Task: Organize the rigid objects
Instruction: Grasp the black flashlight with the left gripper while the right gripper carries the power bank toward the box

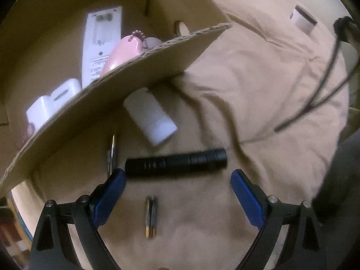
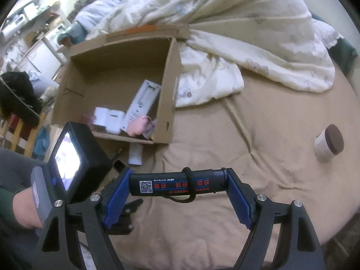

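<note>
- Tan bedding covers the bed (image 2: pixel 236 135), with a rumpled cream duvet (image 2: pixel 247 33) heaped at its far side and shelves of clutter in the room beyond.
- An open cardboard box (image 2: pixel 166 103) sits on the bed; inside lie a long white carton (image 2: pixel 141 103), a pink item (image 2: pixel 138 126) and a white charger-like block (image 2: pixel 112 119).
- The right tongs (image 2: pixel 177 191) pinch a black cylinder with a QR label and red print (image 2: pixel 171 185) endwise, one blue pad pressed on each end, held crosswise above the bedding. A black cord loops round its middle.
- The left tongs (image 1: pixel 177 189) are spread wide and point down at the bed, nothing between the pads.
- A black flashlight (image 1: pixel 175 162) lies crosswise on the bedding just beyond those fingertips; its left end sits right beside the left pad, but contact cannot be told through the blur.
- A small dark, gold-tipped object (image 1: pixel 150 217) lies between the left tongs' fingers, nearer the camera.
- A white tube-like container (image 1: pixel 150 117) rests against the box's outer wall, and a metal ring (image 1: pixel 112 153) lies near it.
- A brown-lidded jar (image 2: pixel 328 142) lies on its side well apart, to the right.
- In the right wrist view, a person's hand (image 2: pixel 24 209) grips the left device's handle, its small screen lit.
</note>
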`<state>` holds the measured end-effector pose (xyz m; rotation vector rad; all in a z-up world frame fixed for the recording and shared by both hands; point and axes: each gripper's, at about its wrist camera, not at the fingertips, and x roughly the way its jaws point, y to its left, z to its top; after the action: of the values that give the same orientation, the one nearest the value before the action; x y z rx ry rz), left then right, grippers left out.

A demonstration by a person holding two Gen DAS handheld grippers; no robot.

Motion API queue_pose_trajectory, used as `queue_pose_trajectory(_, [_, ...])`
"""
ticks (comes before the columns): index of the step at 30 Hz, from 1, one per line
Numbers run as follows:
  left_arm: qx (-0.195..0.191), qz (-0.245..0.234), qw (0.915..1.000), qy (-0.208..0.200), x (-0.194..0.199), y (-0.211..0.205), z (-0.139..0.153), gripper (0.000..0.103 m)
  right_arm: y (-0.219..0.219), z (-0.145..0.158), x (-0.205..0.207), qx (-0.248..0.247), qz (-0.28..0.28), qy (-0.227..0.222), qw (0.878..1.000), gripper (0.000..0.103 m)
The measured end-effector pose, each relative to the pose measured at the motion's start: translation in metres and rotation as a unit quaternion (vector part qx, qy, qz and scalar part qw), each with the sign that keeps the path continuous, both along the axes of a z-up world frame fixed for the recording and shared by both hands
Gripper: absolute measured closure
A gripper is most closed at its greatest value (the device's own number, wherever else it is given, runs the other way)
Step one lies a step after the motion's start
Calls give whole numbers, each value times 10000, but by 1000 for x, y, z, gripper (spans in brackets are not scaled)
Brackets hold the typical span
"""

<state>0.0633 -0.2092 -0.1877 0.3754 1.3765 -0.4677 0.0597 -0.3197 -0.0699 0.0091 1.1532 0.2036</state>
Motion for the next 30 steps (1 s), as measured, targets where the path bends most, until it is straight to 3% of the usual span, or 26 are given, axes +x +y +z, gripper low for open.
queue_pose_trajectory(4, [-157, 251, 9995, 114, 10, -4, -6, 10, 3, 1, 1, 71, 41, -22, 10000, 17])
queue_pose_trajectory(7, [-131, 393, 9991, 76, 17, -5, -7, 18, 3, 0, 2, 69, 56, -8, 10000, 17])
queue_pose_trajectory(15, [-107, 446, 9988, 146, 17, 7, 8, 18, 5, -1, 2, 52, 87, 12, 9999, 17])
queue_pose_trajectory(22, [94, 587, 9982, -122, 5, 41, 40, 18, 14, 4, 5, 123, 117, -63, 9998, 17])
queue_pose_trajectory(30, [8, 1070, 9935, -390, -2, 103, 80, 18, 46, 6, -13, -405, 644, -265, 9967, 17])
